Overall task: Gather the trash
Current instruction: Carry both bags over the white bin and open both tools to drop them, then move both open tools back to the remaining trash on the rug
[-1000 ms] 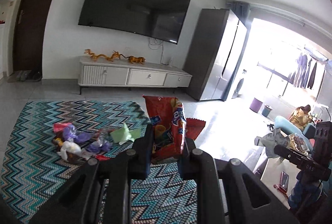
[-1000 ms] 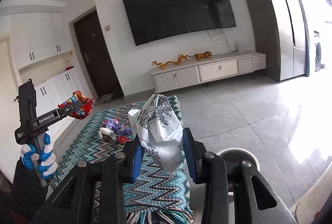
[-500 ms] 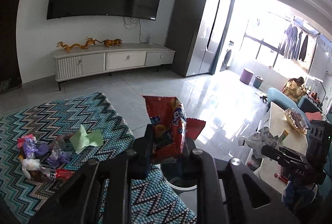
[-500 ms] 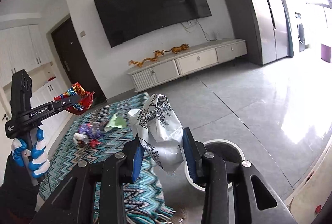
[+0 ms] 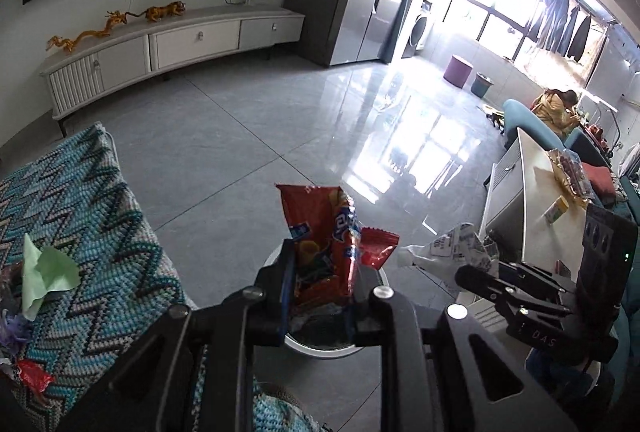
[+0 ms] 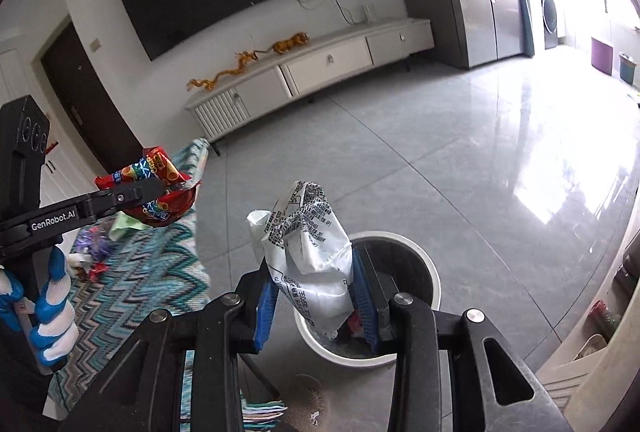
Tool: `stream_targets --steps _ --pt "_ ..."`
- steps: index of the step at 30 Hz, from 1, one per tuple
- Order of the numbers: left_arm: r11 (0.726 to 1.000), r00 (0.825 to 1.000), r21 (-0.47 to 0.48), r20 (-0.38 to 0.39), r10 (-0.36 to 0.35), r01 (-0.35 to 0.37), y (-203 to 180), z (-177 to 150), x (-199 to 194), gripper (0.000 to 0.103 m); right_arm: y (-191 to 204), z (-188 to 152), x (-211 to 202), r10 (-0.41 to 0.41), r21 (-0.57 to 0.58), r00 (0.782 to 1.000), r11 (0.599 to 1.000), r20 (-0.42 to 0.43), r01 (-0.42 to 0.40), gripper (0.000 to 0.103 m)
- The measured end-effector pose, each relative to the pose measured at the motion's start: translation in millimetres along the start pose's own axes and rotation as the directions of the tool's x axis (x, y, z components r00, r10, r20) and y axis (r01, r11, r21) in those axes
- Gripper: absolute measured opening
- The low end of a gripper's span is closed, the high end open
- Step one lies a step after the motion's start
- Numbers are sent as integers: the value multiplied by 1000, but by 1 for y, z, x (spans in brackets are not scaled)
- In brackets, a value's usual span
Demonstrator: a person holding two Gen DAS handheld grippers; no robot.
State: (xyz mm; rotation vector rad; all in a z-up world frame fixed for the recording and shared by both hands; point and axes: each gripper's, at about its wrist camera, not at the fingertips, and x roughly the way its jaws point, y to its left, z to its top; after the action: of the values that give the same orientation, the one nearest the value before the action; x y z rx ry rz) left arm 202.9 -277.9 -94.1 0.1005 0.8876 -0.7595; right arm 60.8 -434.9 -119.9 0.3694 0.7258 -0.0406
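Observation:
My left gripper (image 5: 322, 274) is shut on a red snack bag (image 5: 320, 232) and holds it above a round white trash bin (image 5: 320, 350) on the floor. My right gripper (image 6: 316, 282) is shut on a crumpled white printed wrapper (image 6: 310, 244), held over the same bin (image 6: 420, 260). The left gripper with its red bag (image 6: 160, 192) shows at the left of the right wrist view. The right gripper with the white wrapper (image 5: 460, 248) shows at the right of the left wrist view. More trash lies on the zigzag rug: a green paper (image 5: 44, 268) and small wrappers (image 6: 92, 252).
A teal zigzag rug (image 5: 80, 212) lies left of the bin. A white TV cabinet (image 6: 320, 72) stands along the far wall under a TV. A white table (image 5: 536, 200) with items stands to the right. Grey tiled floor (image 6: 460, 160) stretches beyond the bin.
Both grippers have swung right from the rug toward the bin, carrying the red bag and the white wrapper. The bin now sits directly below both.

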Motion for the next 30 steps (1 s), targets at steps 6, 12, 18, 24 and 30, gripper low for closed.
stream_targets --steps 6,12,18,24,30 --pt "999 996 -23 -76 -36 35 1 8 56 21 -27 1 50 -36 32 996 999 -76 39 35" --pt "993 984 -69 -145 -102 92 6 8 99 30 -45 -6 91 -75 53 986 995 -150 83 37" --pt "989 976 -95 -176 -132 116 7 7 120 48 -60 -15 110 -115 80 976 988 -185 132 56" --pt "987 976 -103 -169 -139 123 9 8 112 48 -60 -20 96 -118 102 977 985 -178 137 57" --pt "991 987 -77 -107 -116 108 -2 12 76 49 -50 -10 61 -121 99 985 986 -120 134 57"
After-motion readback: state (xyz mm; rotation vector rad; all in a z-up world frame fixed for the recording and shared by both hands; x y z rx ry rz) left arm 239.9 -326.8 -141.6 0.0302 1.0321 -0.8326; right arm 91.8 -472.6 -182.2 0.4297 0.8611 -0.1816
